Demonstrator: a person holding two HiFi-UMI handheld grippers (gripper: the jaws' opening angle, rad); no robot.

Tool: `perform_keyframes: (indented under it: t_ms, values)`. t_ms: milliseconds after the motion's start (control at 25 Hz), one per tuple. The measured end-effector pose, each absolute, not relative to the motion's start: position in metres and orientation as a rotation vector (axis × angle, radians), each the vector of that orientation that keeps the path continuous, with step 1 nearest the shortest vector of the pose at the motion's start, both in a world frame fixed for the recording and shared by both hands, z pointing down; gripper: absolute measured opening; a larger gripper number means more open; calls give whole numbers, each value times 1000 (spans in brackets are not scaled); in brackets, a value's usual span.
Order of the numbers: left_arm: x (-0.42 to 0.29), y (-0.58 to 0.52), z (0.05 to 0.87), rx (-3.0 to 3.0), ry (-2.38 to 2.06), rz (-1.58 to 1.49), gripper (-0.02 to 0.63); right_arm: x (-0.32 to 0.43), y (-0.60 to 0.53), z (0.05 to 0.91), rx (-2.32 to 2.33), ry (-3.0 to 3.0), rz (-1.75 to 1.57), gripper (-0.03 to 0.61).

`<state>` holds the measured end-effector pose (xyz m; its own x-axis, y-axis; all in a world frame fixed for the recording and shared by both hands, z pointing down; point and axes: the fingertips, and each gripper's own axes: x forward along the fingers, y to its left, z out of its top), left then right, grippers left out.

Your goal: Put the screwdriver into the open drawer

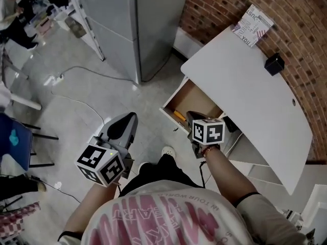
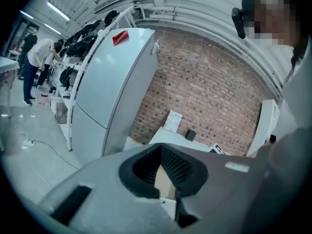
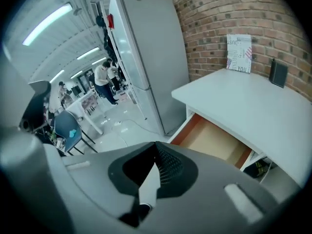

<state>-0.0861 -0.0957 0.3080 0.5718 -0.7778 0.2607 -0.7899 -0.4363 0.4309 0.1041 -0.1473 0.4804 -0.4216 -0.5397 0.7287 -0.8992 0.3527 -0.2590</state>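
Observation:
The screwdriver [image 1: 179, 116], with its orange-yellow handle, lies inside the open drawer [image 1: 198, 99] near its front left corner. The drawer sticks out from under the white desk [image 1: 245, 91]. My right gripper [image 1: 189, 115] hangs just above the drawer's front, shut, with nothing between its jaws. In the right gripper view, the right gripper [image 3: 156, 145] looks down at the drawer [image 3: 214, 141]; no screwdriver shows there. My left gripper [image 1: 132, 117] hovers over the floor left of the drawer, jaws together and holding nothing. From the left gripper [image 2: 160, 147] the desk and brick wall are seen.
A grey fridge [image 1: 138, 24] stands left of the desk. On the desk are a black box [image 1: 274, 64] and a printed card [image 1: 252, 25] leaning on the brick wall. A cable [image 1: 76, 102] runs over the floor, and a blue chair [image 1: 13, 142] is at the far left. People [image 2: 40, 57] stand far off.

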Motion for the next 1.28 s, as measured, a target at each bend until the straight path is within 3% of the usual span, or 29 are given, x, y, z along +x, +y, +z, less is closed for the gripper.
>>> perform_keyframes:
  t_ms: [680,1280]
  values:
    - [-80,-71,216,2534,-1131,-114,2,32,-103,258,1404,-2592,613,12]
    - [-82,-63,187,2563,-1119,-231,0,31,-83,200,1586,-2711,606,11]
